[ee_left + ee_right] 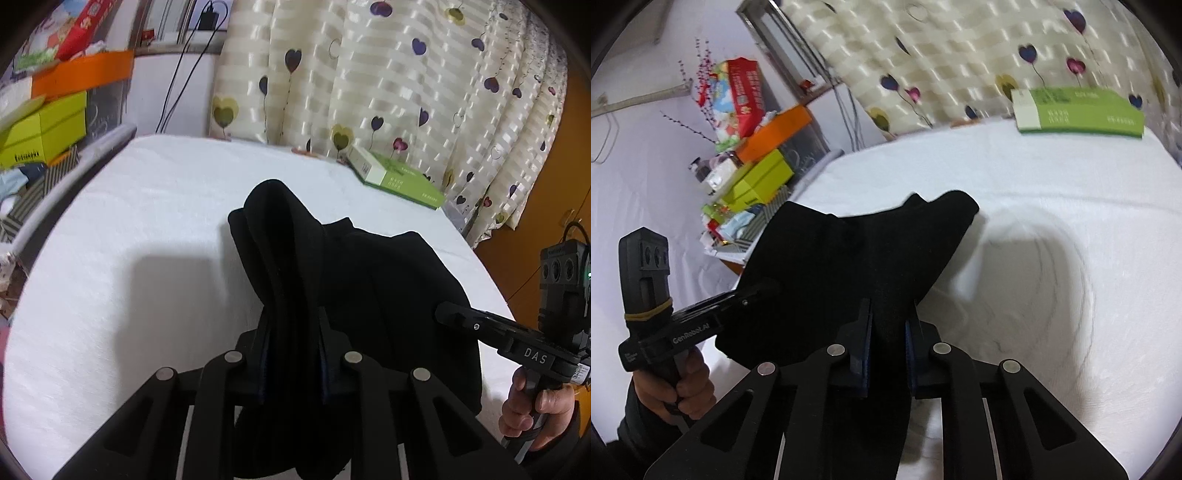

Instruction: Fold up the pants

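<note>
A pair of black pants (369, 295), soft and matte, hung bunched between two handheld grippers above a white, finely textured bed (129, 240). The left gripper (291, 354) had its blue-padded fingers (263, 369) pinched narrowly on a thick fold of the fabric, which rose in a rounded hump in front of them. The right gripper (888, 339) likewise clamped a band of the cloth between its fingers (865, 354). A hand (535, 410) gripped the right gripper's handle. A flat green and white box (1078, 110) lay at the bed's far edge, beside a cream striped curtain (369, 74) printed with hearts. Coloured cartons (757, 166) were stacked beside the bed.
</note>
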